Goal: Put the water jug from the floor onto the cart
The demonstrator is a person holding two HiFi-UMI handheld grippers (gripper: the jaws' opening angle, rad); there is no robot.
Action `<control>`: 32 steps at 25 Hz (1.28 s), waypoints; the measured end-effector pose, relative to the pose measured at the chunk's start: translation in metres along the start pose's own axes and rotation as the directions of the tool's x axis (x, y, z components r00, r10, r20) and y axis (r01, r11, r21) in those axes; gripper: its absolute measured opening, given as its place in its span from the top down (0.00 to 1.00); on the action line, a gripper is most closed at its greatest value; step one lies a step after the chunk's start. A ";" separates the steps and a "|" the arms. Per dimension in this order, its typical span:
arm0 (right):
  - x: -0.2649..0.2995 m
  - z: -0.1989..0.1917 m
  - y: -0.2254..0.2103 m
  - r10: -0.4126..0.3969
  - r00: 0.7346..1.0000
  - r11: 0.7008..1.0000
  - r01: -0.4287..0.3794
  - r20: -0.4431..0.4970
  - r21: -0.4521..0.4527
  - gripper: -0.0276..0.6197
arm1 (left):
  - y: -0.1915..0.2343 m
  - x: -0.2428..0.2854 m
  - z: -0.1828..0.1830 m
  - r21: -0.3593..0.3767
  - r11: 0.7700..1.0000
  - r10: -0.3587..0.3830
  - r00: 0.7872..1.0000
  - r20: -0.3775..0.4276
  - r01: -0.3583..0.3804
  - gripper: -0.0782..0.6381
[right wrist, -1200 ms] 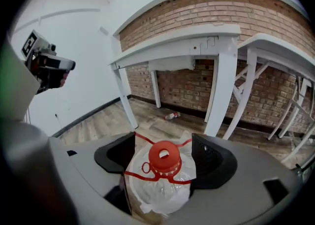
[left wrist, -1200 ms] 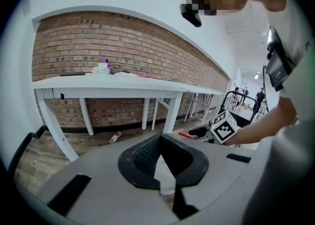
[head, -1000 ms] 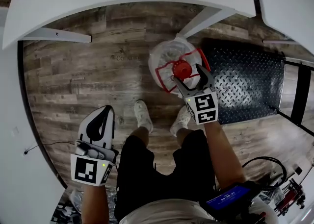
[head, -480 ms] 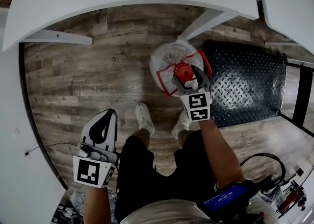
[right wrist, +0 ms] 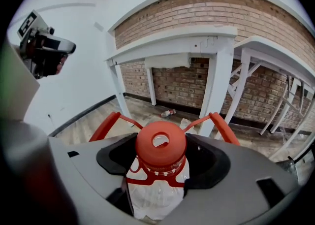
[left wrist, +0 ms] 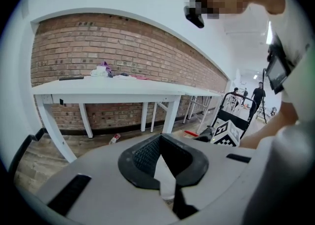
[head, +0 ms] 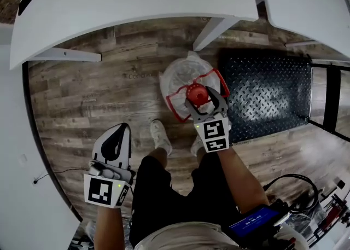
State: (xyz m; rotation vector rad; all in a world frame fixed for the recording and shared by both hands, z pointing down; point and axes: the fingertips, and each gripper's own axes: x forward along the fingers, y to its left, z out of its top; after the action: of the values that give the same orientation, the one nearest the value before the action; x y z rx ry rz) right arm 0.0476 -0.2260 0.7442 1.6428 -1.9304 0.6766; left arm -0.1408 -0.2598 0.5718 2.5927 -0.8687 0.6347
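Note:
A clear water jug point(head: 183, 76) with a red cap point(head: 198, 94) and a red wire handle stands on the wood floor, left of the cart's black diamond-plate deck point(head: 268, 93). My right gripper point(head: 205, 98) has its jaws closed round the jug's neck just under the cap point(right wrist: 161, 145), with the handle's red loops point(right wrist: 224, 125) rising on both sides. The right gripper point(right wrist: 160, 170) points steeply down. My left gripper point(head: 116, 131) hangs by my left leg with its jaws together and nothing between them; its tips point(left wrist: 167, 189) meet.
White tables point(head: 136, 3) stand over the floor beyond the jug, one leg point(right wrist: 216, 86) right behind it. My shoes point(head: 159, 128) are close to the jug. A small bottle point(right wrist: 169, 112) lies under the tables. The cart's frame point(left wrist: 231, 115) is at the right.
My right gripper slid forward from just behind the cap until its jaws came in round the jug's neck. Jug and gripper have shifted slightly together. The left gripper has barely moved.

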 end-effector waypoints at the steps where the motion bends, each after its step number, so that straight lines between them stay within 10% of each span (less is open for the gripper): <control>1: -0.012 0.008 0.001 0.004 1.000 1.000 -0.004 0.008 0.012 0.48 | -0.003 0.000 0.005 0.005 1.000 -0.001 1.000 0.001 0.001 0.89; 17: -0.207 0.087 -0.079 -0.196 0.978 0.968 0.180 0.077 0.172 0.48 | -0.099 0.050 0.082 0.123 0.972 -0.202 0.979 0.001 0.201 0.89; 32: -0.363 0.000 -0.224 -0.530 0.848 0.792 0.499 -0.010 0.351 0.48 | -0.266 0.123 0.122 0.279 0.842 -0.459 0.885 -0.077 0.461 0.89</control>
State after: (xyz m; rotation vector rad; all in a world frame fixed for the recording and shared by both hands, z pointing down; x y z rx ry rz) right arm 0.3189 0.0079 0.5126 2.3277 -1.3503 0.7430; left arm 0.1518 -0.1708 0.4863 2.9013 -0.1237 0.6641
